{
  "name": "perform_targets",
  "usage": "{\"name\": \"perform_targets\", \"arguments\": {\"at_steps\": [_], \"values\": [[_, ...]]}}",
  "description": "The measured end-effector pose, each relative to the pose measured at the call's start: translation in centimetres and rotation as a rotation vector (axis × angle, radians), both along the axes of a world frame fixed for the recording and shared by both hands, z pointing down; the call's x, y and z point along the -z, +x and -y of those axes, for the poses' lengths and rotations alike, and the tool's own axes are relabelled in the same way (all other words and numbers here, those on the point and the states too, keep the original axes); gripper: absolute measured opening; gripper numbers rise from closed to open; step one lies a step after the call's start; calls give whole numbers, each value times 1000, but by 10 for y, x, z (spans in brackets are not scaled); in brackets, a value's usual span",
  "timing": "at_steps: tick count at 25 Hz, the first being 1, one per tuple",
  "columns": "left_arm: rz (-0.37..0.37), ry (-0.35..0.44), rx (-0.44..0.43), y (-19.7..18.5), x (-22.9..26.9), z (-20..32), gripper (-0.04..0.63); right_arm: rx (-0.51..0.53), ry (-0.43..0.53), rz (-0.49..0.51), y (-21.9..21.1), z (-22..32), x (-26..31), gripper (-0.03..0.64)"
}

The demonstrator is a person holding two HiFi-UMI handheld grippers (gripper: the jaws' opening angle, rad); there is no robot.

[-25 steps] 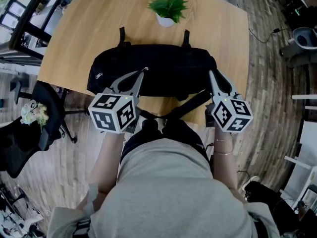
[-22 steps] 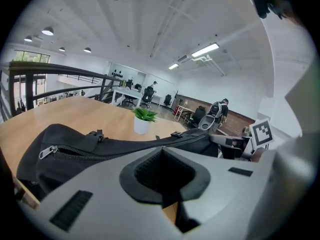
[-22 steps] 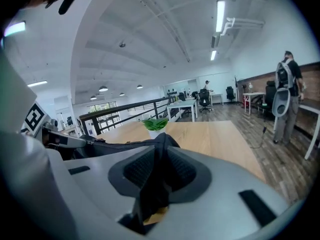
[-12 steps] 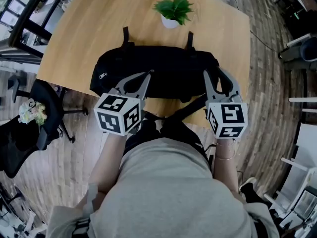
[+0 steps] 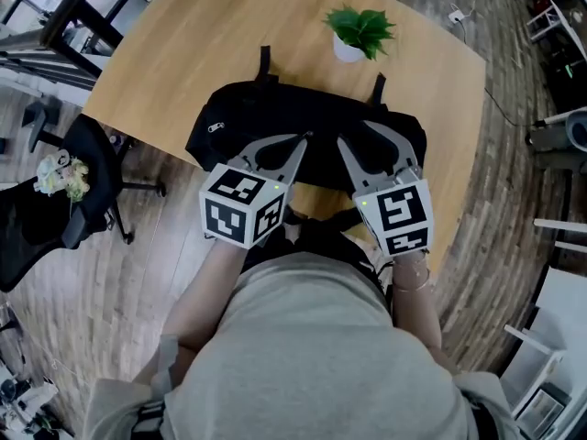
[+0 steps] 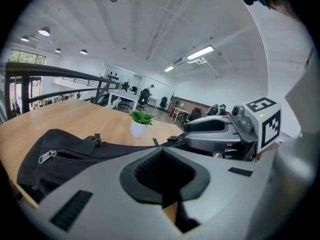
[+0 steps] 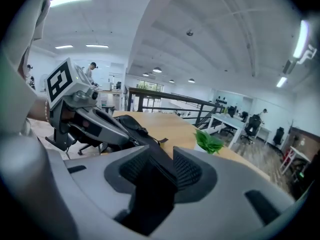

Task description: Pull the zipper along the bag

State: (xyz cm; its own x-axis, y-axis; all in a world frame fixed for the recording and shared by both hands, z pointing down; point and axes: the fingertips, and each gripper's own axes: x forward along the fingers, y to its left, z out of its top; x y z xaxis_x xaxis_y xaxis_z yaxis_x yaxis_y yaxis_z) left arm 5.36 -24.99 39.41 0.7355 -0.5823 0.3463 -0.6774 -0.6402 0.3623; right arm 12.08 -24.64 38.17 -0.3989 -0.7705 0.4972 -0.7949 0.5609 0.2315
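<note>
A black bag (image 5: 275,122) lies across the near part of the wooden table (image 5: 183,53). A metal zipper pull (image 5: 214,127) (image 6: 46,156) sits at the bag's left end. My left gripper (image 5: 305,137) (image 6: 162,151) is shut, its tips on the bag's top near the middle; whether fabric is pinched is hidden. My right gripper (image 5: 356,136) (image 7: 162,166) hovers just right of it over the bag. Its jaws have just been opening and stand wide, with the dark bag showing between them and the pads not pressing on it.
A small potted plant (image 5: 360,33) (image 6: 141,123) (image 7: 209,141) stands on the table behind the bag. A black office chair (image 5: 55,200) stands on the floor to the left. The person's body fills the lower head view, close to the table's near edge.
The right gripper has moved left from the bag's right end to the middle, rolled, and opened its jaws wide. The left gripper has stayed shut at the same spot on the bag.
</note>
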Motion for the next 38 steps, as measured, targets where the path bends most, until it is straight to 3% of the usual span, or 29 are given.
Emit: {"name": "perform_targets", "arguments": {"at_steps": [7,12,14,24,38], "values": [[-2,5,20,-1,1,1,17,167,-43,-69,-38,2,-13,167],[-7,12,29,-4,5,0,17,228,-61,-149,-49,0,-25,172],[-10,14,30,-4,7,0,17,224,-52,-173,-50,2,-28,172],[-16,12,41,-4,5,0,17,199,-42,-205,-49,2,-37,42],[-30,-4,76,-20,2,2,17,178,-65,-170,-45,-2,-36,35]]}}
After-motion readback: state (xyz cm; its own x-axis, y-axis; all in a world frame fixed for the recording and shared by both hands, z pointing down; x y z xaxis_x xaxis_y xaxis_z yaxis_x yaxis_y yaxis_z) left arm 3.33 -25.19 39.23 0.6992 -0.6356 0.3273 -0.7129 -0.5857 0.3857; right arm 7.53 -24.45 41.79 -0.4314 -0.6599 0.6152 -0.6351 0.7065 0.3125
